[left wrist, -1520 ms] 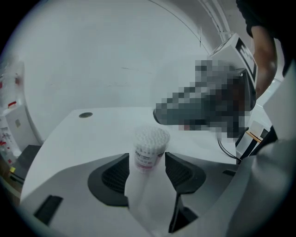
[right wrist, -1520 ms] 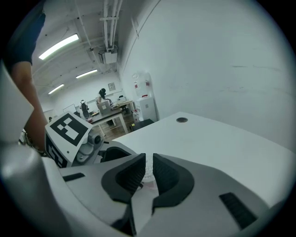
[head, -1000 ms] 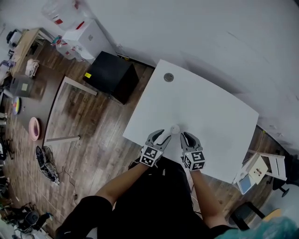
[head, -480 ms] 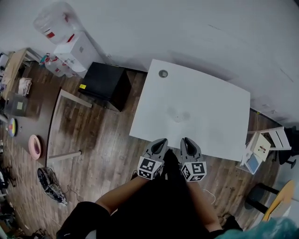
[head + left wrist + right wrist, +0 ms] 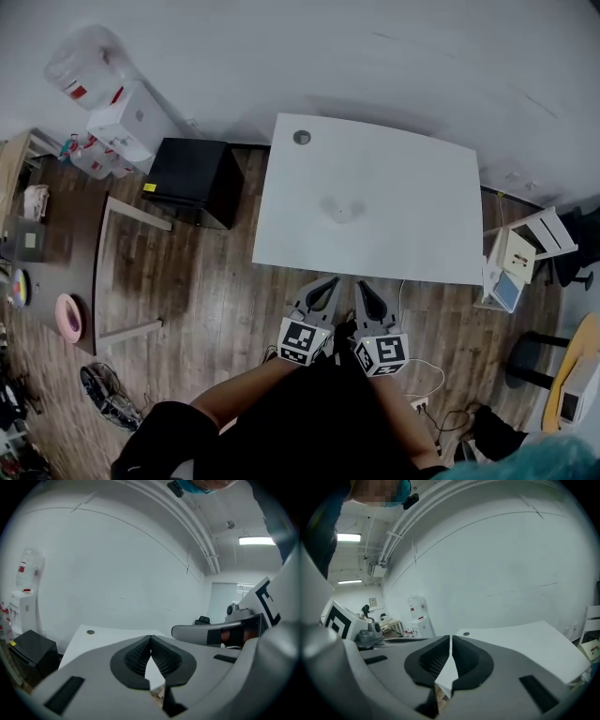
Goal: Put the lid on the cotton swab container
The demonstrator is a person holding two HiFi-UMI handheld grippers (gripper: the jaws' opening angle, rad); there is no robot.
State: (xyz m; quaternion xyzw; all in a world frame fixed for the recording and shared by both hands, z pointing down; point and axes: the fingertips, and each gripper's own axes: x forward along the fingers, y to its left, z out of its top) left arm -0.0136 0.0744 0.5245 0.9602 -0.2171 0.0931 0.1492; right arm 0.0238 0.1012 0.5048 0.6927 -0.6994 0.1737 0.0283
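Note:
On the white table (image 5: 412, 216) stands a small pale round cotton swab container (image 5: 342, 211); it is too small to tell whether its lid sits on it. My left gripper (image 5: 329, 282) and right gripper (image 5: 362, 286) hang side by side over the wooden floor, in front of the table's near edge and well short of the container. Both are shut with nothing between the pads. In the left gripper view the jaws (image 5: 150, 637) meet in front of the table (image 5: 93, 637), with the right gripper (image 5: 215, 632) beside them. The right gripper view shows its jaws (image 5: 450, 637) closed too, before the table (image 5: 525, 637).
A grommet hole (image 5: 301, 137) sits at the table's far left corner. A black cabinet (image 5: 192, 178) and a white water dispenser (image 5: 131, 117) stand to the left. A wooden frame (image 5: 122, 272) lies on the floor. White shelving (image 5: 520, 253) and cables (image 5: 422, 375) are on the right.
Both grippers have drawn back from the container, off the table and towards my body. The left jaws, open beside the container a second ago, are now closed. The container stays on the table.

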